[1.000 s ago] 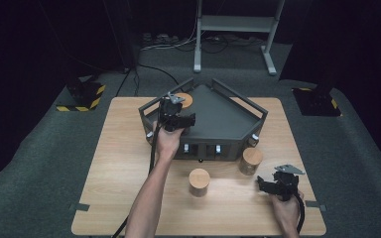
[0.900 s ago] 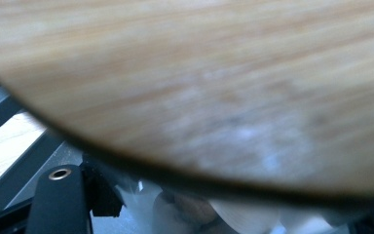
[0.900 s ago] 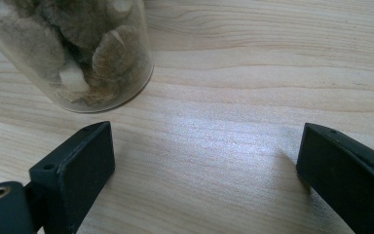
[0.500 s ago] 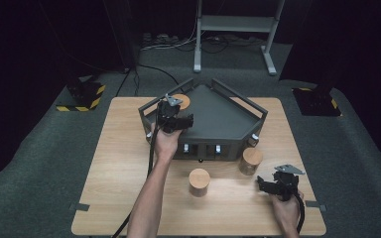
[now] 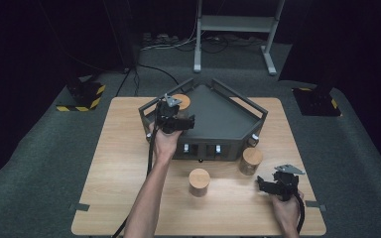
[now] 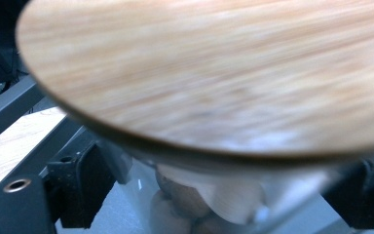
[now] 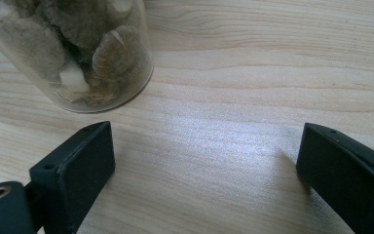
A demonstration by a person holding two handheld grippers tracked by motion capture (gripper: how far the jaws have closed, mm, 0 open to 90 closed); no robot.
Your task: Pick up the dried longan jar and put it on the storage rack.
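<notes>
Jar (image 6: 209, 195) with a wooden lid (image 6: 214, 73) sits between the jaws of the left tongs (image 5: 174, 119), lid up close and blurred in the left gripper view, glass body and pale brownish contents below it. Those jaws have just been opening; they stand apart on either side of the glass, and I see no pad pressing on it, so the tongs are open round the jar. In the high view the left tongs hang over the near left part of the dark tray (image 5: 223, 119), with the jar's lid showing just beyond them at the tray's left wall.

Right tongs (image 5: 273, 186) are held low over the bench (image 5: 104, 163) at its near right corner, jaws spread wide with nothing but bare wood between them. Just ahead of their left jaw, in the right gripper view, stands a second jar (image 7: 73, 53), clear glass packed with brownish dried pieces, apart from the jaw. From above, that jar (image 5: 199, 182) stands on the bench to the left of the right tongs, and a third jar (image 5: 251, 160) stands beyond them, close against the tray's front wall.
</notes>
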